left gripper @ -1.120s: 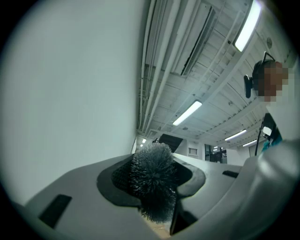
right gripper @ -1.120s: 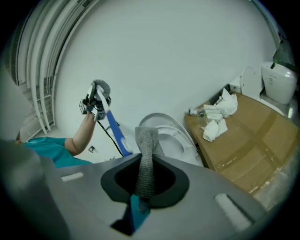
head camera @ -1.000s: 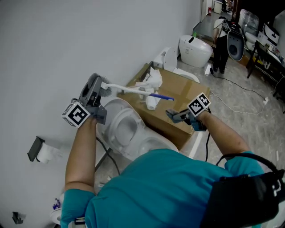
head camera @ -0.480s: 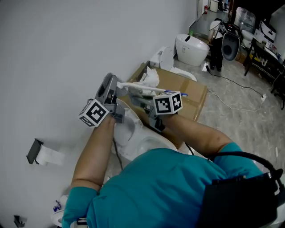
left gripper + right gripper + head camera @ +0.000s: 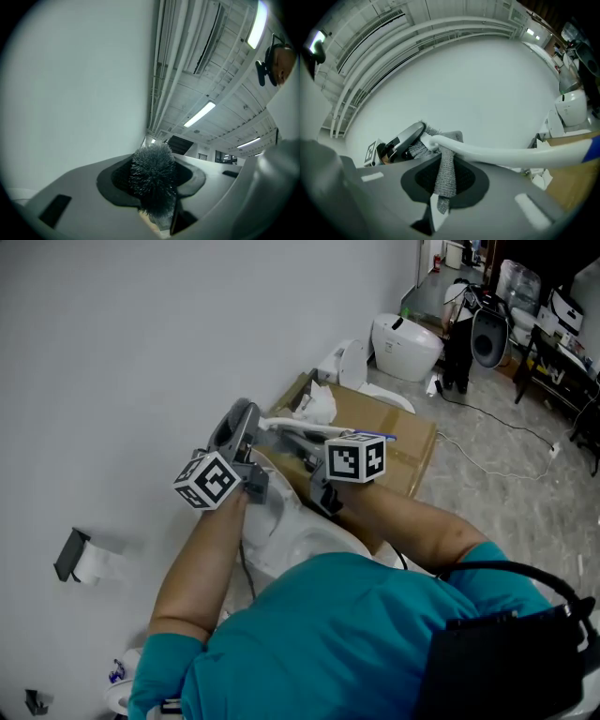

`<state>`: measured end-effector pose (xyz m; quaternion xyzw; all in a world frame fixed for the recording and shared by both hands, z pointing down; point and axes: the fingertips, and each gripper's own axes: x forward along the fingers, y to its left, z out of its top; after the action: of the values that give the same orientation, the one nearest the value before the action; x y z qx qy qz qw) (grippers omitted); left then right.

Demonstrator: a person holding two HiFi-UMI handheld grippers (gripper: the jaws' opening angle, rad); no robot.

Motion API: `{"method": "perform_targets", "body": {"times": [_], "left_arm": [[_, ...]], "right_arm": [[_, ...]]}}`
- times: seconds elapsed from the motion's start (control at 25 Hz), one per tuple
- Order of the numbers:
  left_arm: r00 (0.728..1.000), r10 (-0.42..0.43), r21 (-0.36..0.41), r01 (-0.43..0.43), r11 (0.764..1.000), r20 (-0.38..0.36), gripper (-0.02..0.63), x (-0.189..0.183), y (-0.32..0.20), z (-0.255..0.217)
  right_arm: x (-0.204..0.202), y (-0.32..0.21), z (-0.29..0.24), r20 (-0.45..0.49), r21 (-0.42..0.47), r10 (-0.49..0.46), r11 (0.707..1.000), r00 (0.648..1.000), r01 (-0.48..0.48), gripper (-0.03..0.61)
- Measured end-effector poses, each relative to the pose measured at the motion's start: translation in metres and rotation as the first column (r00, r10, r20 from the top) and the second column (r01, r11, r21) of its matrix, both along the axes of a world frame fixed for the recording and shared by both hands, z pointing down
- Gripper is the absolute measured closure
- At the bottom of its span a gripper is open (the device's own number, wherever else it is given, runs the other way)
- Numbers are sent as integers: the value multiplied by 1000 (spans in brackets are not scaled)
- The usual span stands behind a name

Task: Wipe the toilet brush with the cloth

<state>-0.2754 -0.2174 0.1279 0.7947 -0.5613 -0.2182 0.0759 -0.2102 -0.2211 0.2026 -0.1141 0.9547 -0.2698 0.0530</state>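
Observation:
The toilet brush has grey bristles (image 5: 152,180) and a long white handle (image 5: 501,152) with a blue end (image 5: 380,437). My left gripper (image 5: 248,423) is shut on the bristle head, which fills the gap between its jaws in the left gripper view. A grey mesh cloth (image 5: 445,173) is pinched in my right gripper (image 5: 443,192) and lies over the handle right beside the brush head. In the head view the right gripper (image 5: 314,474) sits just below the handle, close to the left one, and the cloth is mostly hidden there.
A white toilet (image 5: 281,521) stands below both grippers by the white wall. Behind it is a cardboard box (image 5: 403,451) with crumpled paper (image 5: 319,404) on it. A second toilet (image 5: 405,343) is farther back. A toilet-paper holder (image 5: 80,559) hangs on the wall at left.
The right gripper rose and swung left from beside the box up to the brush handle, next to the left gripper. The left gripper drifted right with the brush.

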Motion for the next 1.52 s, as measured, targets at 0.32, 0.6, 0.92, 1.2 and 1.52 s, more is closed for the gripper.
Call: {"method": "perform_targets", "body": {"times": [0.32,0.6,0.92,1.2,1.52], "left_arm": [[1000,16,2,-16,1000,8,443,4,-2,1],[1000,11,-2,-11,1000,-1,443,-3,-1,1],[1000,-6,-4,6,1000,0,445,-11,0,0],[1000,-20,-1,20,1000,1,445,-17,1,-1],[999,-37,-7,37,999,5,446,-27,2,0]], "right_arm": [[15,-8,6,29,-25,28,999,999,-28,560],[28,-17,18,22,-59,69,996,997,-68,560],[42,-25,27,40,-115,112,988,993,-107,560],[53,-32,30,48,-130,137,983,989,-130,560],[67,-39,37,48,-156,169,975,985,-159,560]]}}
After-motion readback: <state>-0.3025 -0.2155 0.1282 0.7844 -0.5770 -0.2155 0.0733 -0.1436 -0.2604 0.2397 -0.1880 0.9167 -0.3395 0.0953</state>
